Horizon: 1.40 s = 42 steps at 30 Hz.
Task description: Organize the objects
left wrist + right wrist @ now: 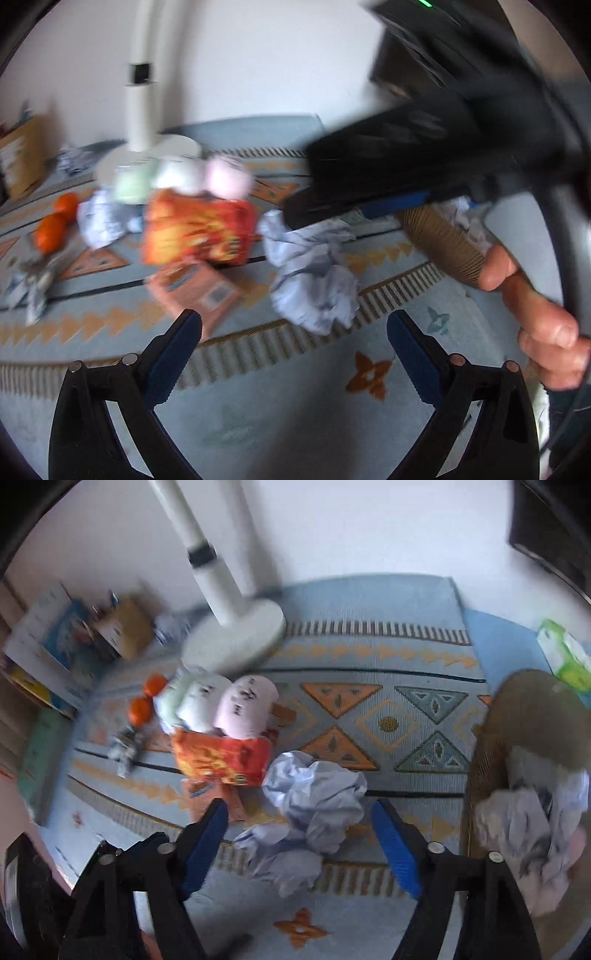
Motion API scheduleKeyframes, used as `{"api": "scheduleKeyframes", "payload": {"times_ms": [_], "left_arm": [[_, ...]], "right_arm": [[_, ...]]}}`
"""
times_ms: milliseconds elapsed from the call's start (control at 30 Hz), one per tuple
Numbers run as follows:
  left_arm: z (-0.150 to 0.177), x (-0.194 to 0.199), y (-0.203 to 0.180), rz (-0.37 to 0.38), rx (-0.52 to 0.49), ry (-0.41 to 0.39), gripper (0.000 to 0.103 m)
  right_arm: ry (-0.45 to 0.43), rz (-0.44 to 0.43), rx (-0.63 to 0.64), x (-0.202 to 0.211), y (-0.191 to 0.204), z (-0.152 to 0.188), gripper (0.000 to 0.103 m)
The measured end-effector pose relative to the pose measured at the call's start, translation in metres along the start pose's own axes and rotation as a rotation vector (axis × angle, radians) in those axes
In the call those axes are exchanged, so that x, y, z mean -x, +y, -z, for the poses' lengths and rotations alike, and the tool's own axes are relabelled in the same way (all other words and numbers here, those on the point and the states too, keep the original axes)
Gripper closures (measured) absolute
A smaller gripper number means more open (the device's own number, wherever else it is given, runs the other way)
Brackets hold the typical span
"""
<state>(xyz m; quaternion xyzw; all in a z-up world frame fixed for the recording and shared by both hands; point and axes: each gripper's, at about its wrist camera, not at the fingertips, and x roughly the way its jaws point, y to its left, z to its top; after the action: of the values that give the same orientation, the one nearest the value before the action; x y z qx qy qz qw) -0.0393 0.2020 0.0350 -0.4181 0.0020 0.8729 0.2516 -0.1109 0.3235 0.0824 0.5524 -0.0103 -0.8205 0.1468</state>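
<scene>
Clutter lies on a patterned blue rug (388, 723). A crumpled pale blue paper ball (314, 801) lies just ahead of my open right gripper (299, 810), between its blue pads. The same paper (314, 277) shows in the left wrist view, ahead and right of my open, empty left gripper (293, 321). An orange snack bag (221, 757) (195, 229) lies left of the paper, with a pink box (199, 291) in front. Three pastel rolls (221, 705) sit behind the bag. Two oranges (55, 221) lie far left. A brown basket (524, 775) at right holds crumpled paper.
A white lamp stand and base (236, 635) stands at the rug's back. Cardboard box and books (74, 638) sit at the far left. A green tissue pack (565, 657) lies at the far right. The right gripper's black body (424, 147) and the hand (535, 314) cross the left wrist view.
</scene>
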Motion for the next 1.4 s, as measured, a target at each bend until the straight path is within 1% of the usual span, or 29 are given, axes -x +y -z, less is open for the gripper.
{"api": "scheduleKeyframes", "payload": {"times_ms": [33,100,167,233,267,300,333,400,467,567,667,700,767,800,867,933,1000,1033,1100,1167,1200,1233,1300,1333,1367,1400], "left_arm": [[-0.003,-0.012,-0.005,0.004,-0.020,0.039,0.006],[-0.006,-0.025,-0.007,0.000,-0.019,0.070,0.014],[-0.008,-0.032,-0.004,0.013,0.005,0.082,0.017],[-0.010,-0.035,-0.002,0.008,0.022,0.078,0.029],[-0.010,-0.035,-0.001,0.002,0.024,0.072,0.034],[-0.010,-0.034,-0.001,0.006,0.021,0.066,0.054],[-0.010,-0.034,0.001,0.019,0.020,0.070,0.060],[-0.007,-0.030,0.002,0.029,0.021,0.067,0.063],[-0.001,-0.022,0.004,0.044,0.028,0.058,0.063],[0.012,0.001,0.009,0.117,0.069,0.027,0.063],[0.021,0.016,0.008,0.139,0.092,0.013,0.063],[0.022,0.027,0.004,0.136,0.086,-0.010,0.063],[0.017,0.041,-0.003,0.144,0.069,-0.038,0.063],[0.008,0.055,-0.010,0.156,0.057,-0.070,0.063],[-0.005,0.074,-0.023,0.182,0.036,-0.122,0.063],[-0.029,0.091,-0.041,0.217,-0.002,-0.180,0.063],[-0.052,0.102,-0.065,0.240,-0.054,-0.229,0.063],[-0.064,0.101,-0.077,0.247,-0.079,-0.244,0.063],[-0.084,0.085,-0.103,0.263,-0.124,-0.251,0.063],[-0.091,0.063,-0.121,0.281,-0.132,-0.223,0.063],[-0.097,0.046,-0.130,0.286,-0.128,-0.201,0.063],[-0.095,0.036,-0.138,0.284,-0.126,-0.184,0.063],[-0.100,0.016,-0.147,0.268,-0.145,-0.172,0.062],[-0.104,0.010,-0.157,0.229,-0.158,-0.182,0.052],[-0.104,0.006,-0.163,0.175,-0.170,-0.204,0.042],[-0.105,0.007,-0.170,0.158,-0.177,-0.205,0.016]], "right_arm": [[0.036,0.014,-0.005,-0.010,-0.002,-0.005,0.026],[0.082,0.000,-0.029,-0.025,-0.005,-0.009,0.030],[0.121,0.006,-0.027,-0.039,-0.006,-0.012,0.033],[0.131,0.008,-0.036,-0.048,-0.010,-0.014,0.036],[0.135,0.004,-0.038,-0.050,-0.012,-0.015,0.042],[0.137,-0.011,-0.041,-0.053,-0.013,-0.015,0.044],[0.137,-0.024,-0.044,-0.054,-0.014,-0.014,0.046],[0.112,-0.028,-0.046,-0.052,-0.014,-0.013,0.049],[0.085,-0.051,-0.048,-0.048,-0.013,-0.009,0.052],[0.022,-0.079,-0.051,-0.030,-0.010,0.001,0.052],[-0.042,-0.107,-0.063,-0.007,-0.010,0.013,0.052],[-0.067,-0.119,-0.068,0.002,-0.010,0.017,0.052],[-0.123,-0.134,-0.081,0.030,-0.015,0.028,0.052],[-0.154,-0.138,-0.091,0.045,-0.021,0.032,0.052],[-0.243,-0.129,-0.124,0.086,-0.038,0.042,0.052],[-0.352,-0.100,-0.153,0.130,-0.057,0.053,0.052],[-0.483,-0.006,-0.198,0.180,-0.083,0.066,0.051],[-0.525,0.043,-0.222,0.197,-0.093,0.073,0.051],[-0.606,0.151,-0.313,0.224,-0.124,0.087,0.051],[-0.634,0.199,-0.401,0.230,-0.150,0.097,0.050],[-0.633,0.212,-0.430,0.227,-0.160,0.099,0.050],[-0.622,0.225,-0.450,0.219,-0.171,0.100,0.050],[-0.605,0.231,-0.466,0.208,-0.185,0.098,0.050],[-0.607,0.234,-0.488,0.202,-0.192,0.096,0.046],[-0.610,0.233,-0.497,0.198,-0.196,0.093,0.039],[-0.604,0.234,-0.503,0.194,-0.201,0.089,0.034]]}}
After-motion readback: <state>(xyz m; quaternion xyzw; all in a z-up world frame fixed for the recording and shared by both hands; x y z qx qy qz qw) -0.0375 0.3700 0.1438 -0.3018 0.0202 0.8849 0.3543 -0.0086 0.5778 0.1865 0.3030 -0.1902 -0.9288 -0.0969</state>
